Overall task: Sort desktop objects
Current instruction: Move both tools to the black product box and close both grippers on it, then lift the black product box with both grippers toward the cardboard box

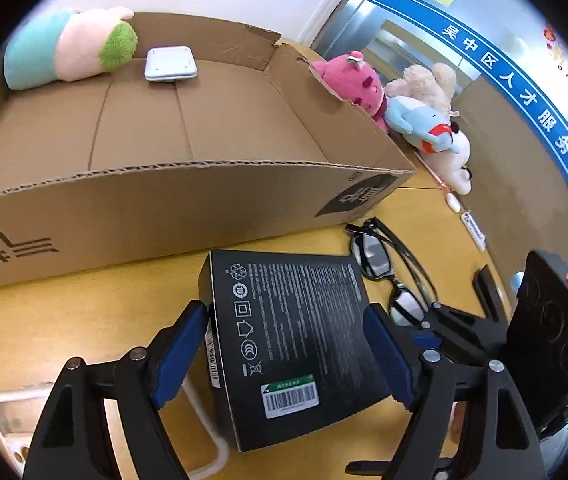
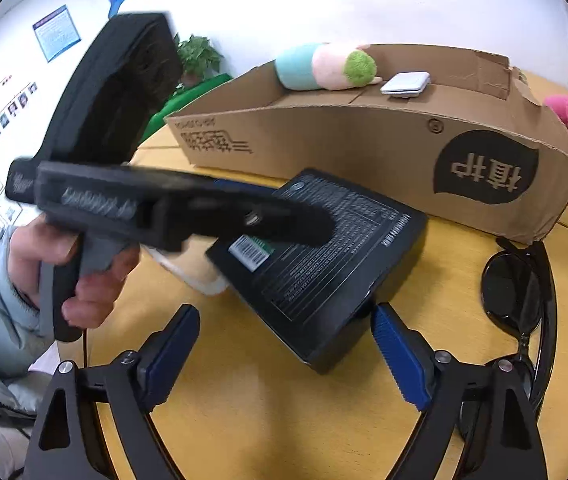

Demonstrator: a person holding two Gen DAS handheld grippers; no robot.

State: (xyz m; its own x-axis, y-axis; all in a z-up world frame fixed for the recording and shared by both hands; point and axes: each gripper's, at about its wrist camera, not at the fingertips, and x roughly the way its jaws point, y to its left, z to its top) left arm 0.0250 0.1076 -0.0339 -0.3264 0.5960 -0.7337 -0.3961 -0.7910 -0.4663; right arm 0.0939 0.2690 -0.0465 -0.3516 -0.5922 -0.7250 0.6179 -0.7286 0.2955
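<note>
The left gripper (image 1: 288,354) is set astride the black box (image 1: 300,344), its blue pads (image 1: 175,356) standing at the box's two long sides. Whether the pads press on the box or only flank it cannot be told. The right gripper (image 2: 284,354) is held open, its blue pads (image 2: 402,360) apart; only the near corner of the black box (image 2: 324,264) reaches between them, and no contact is seen.

The black box lies flat on the yellow table (image 1: 43,320). On its upper face are printed fine white text, a recycling mark, a house-shaped symbol, a crossed-out bin and a white barcode label (image 1: 290,398) with a green strip. The small print cannot be read.

Just beside the box, on its right, black sunglasses (image 2: 520,300) are laid with arms folded. Beyond the box stands an open cardboard carton (image 1: 187,184), printed with large dark characters; a black badge on its side reads "植护". Inside the carton a plush toy (image 1: 67,48) and a white square device (image 1: 170,63) are kept. Past the carton's far end, more plush toys (image 1: 416,112) are heaped. A blue wall band (image 1: 524,104) reads "吴中区人才服务中心".
</note>
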